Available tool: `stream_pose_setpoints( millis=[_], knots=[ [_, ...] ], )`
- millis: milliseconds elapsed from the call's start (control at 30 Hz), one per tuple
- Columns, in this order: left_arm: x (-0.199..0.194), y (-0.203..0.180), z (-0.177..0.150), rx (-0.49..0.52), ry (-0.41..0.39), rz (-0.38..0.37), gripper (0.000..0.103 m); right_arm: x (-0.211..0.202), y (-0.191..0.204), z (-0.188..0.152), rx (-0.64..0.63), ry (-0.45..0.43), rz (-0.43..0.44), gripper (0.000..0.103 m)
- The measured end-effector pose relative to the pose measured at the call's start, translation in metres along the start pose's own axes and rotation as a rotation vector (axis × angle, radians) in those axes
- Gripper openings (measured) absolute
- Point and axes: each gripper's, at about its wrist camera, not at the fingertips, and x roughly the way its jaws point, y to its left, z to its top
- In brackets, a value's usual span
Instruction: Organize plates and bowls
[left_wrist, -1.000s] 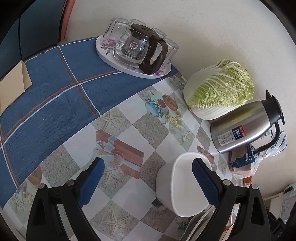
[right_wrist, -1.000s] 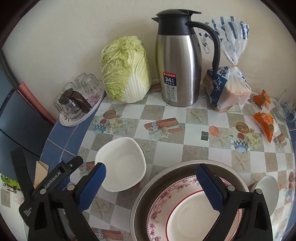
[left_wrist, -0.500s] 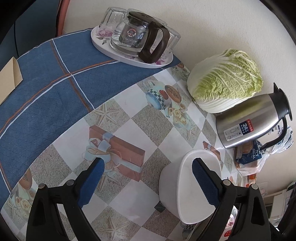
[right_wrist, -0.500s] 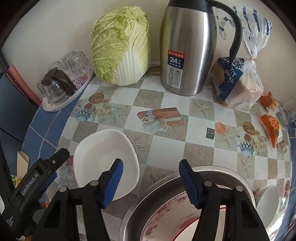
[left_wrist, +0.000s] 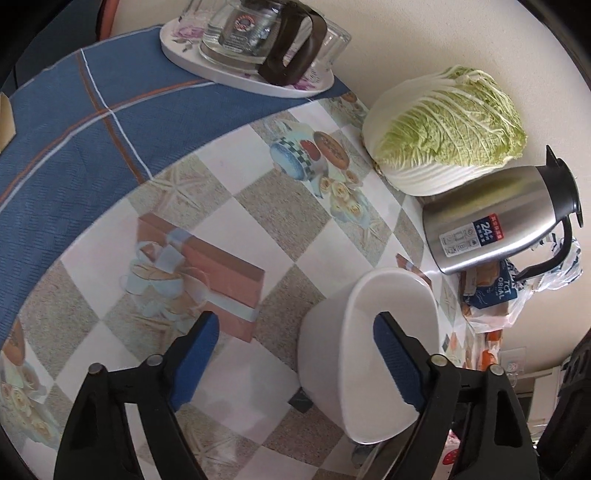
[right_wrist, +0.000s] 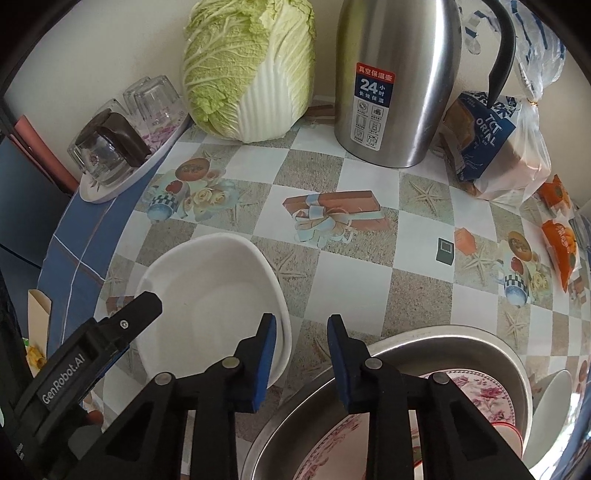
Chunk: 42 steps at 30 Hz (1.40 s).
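Two claws: both point steeply down at the patterned tablecloth (right_wrist: 354, 273), and neither holds anything.
Left gripper (left_wrist: 295, 354): jaws wide apart and just closing a little; its right pad sits over the rim of the white bowl (left_wrist: 373, 350) at 5 o'clock in the left wrist view, its left pad over bare cloth. Whether the pad touches the rim I cannot tell.
Right gripper (right_wrist: 301, 354): jaws just closing to a narrow gap with only cloth showing between them; its left pad stands just beside the bowl's near rim (right_wrist: 280, 332), not pressing it.
White bowl, right wrist view: at 8 o'clock, upright on the cloth, with the other claw's black body over its left edge.
Metal basin (right_wrist: 480, 347): at 5 o'clock, holding a floral plate (right_wrist: 480, 398); its rim is just beside the right pad.
Small white dish (right_wrist: 550, 406): at 4 o'clock, beyond the basin.
Writing: the steel thermos (right_wrist: 399, 81) label reads "24" with Chinese characters; the bread bag (right_wrist: 491, 144) reads "TCT ORIAL"; the left claw's body reads "GenRobot.AI".
Back edge: napa cabbage (right_wrist: 251, 66) at 11 o'clock against the wall; tray of glasses (right_wrist: 122, 147) with a glass pot at 10 o'clock.
Open room: bare checkered cloth lies between the bowl, the basin and the thermos.
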Motion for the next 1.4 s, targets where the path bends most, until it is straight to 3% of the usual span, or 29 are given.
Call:
stream_pose_setpoints(
  millis=[300,433,500,833,1133,1400],
  knots=[
    [0.014,-0.009,-0.005,0.027,0.055,-0.040,0.052,0.015,0.005,-0.003,-0.002,0.031,-0.002,0.024],
    [0.017,-0.008,-0.005,0.018,0.064,-0.052,0.028,0.019,0.007,-0.004,-0.002,0.036,0.000,0.019],
    [0.018,-0.007,-0.006,0.016,0.060,-0.037,0.022,0.021,0.008,-0.005,0.000,0.039,0.003,0.016],
    [0.000,-0.005,-0.003,0.030,0.039,-0.056,0.019,0.019,0.014,-0.007,-0.008,0.022,0.018,0.013],
    [-0.025,-0.025,-0.007,0.120,-0.008,-0.044,0.019,-0.006,0.010,-0.011,0.015,-0.009,0.043,0.013],
    [-0.046,-0.029,-0.008,0.136,-0.042,-0.068,0.019,-0.022,0.005,-0.015,0.023,-0.033,0.061,0.013]
  ],
)
